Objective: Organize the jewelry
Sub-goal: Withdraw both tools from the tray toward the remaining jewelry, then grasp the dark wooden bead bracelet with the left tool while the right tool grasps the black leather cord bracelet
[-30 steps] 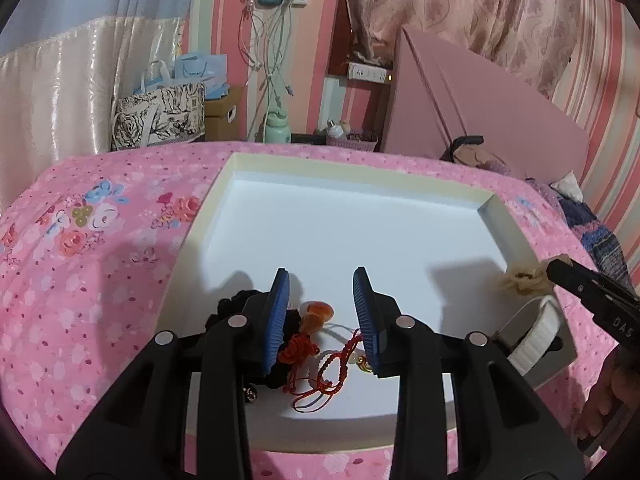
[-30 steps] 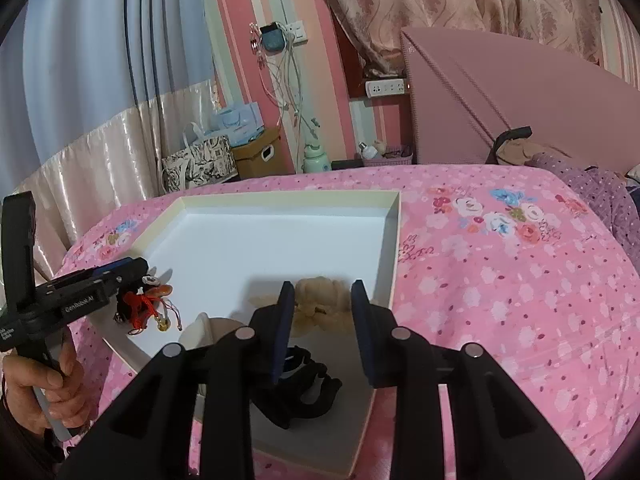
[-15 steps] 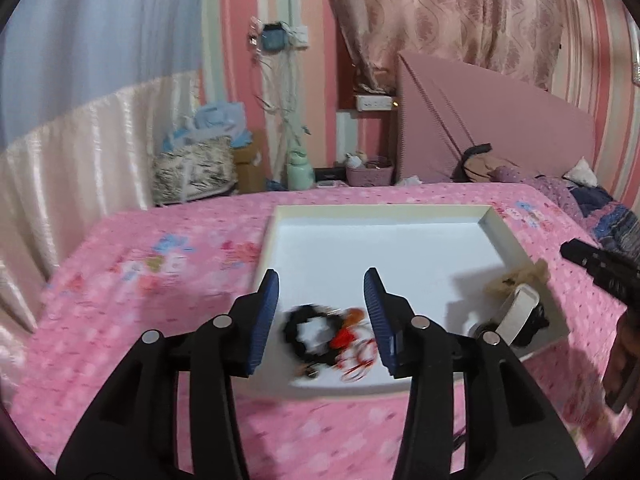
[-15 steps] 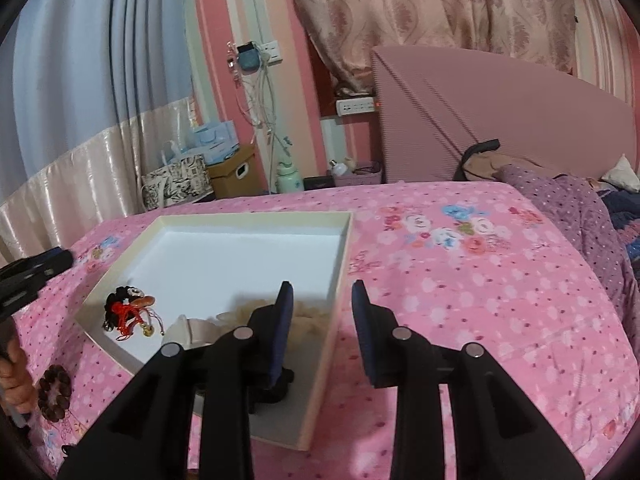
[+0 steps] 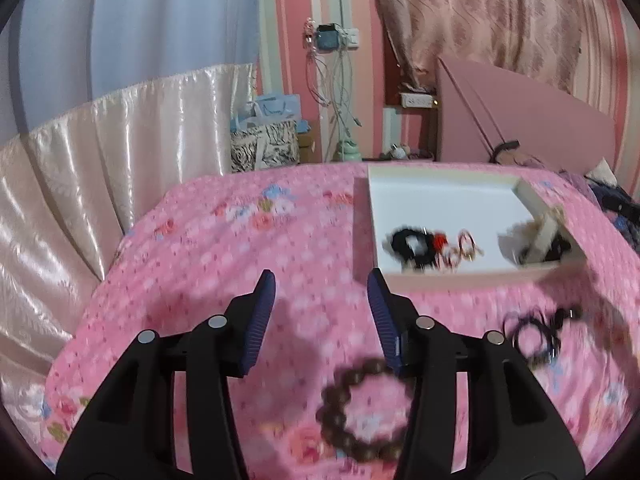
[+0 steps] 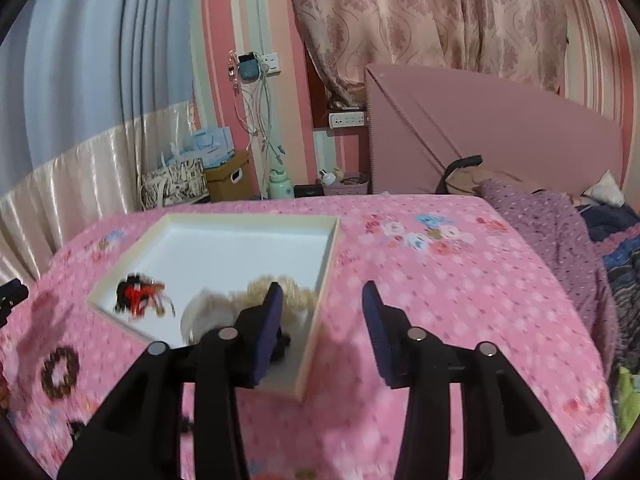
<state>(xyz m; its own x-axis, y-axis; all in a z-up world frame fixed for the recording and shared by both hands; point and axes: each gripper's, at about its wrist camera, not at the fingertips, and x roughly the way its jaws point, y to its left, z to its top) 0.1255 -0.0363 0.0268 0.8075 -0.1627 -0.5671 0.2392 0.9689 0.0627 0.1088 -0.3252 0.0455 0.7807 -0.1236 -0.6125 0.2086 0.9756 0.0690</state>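
A shallow white tray (image 5: pixel 440 196) (image 6: pixel 240 248) lies on the pink bedspread. It holds a black scrunchie (image 5: pixel 408 242), red cord pieces (image 5: pixel 440 242) (image 6: pixel 138 292), a beige frilly piece (image 6: pixel 296 292) and a white band (image 5: pixel 540 236). A brown bead bracelet (image 5: pixel 364 412) (image 6: pixel 60 372) and a black corded piece (image 5: pixel 536 332) lie on the bedspread outside the tray. My left gripper (image 5: pixel 322 296) is open and empty over the bedspread, left of the tray. My right gripper (image 6: pixel 322 308) is open and empty above the tray's near right edge.
Bags and a cardboard box (image 6: pixel 228 176) stand beyond the bed's far edge. A pink headboard (image 6: pixel 480 128) rises at right. Crumpled purple and dark bedding (image 6: pixel 568 240) lies at far right. A satin curtain (image 5: pixel 80 168) hangs at left.
Both grippers have pulled back from the tray. The left one swung left over the bedspread, bringing the bead bracelet into view. The right one left the beige piece in the tray.
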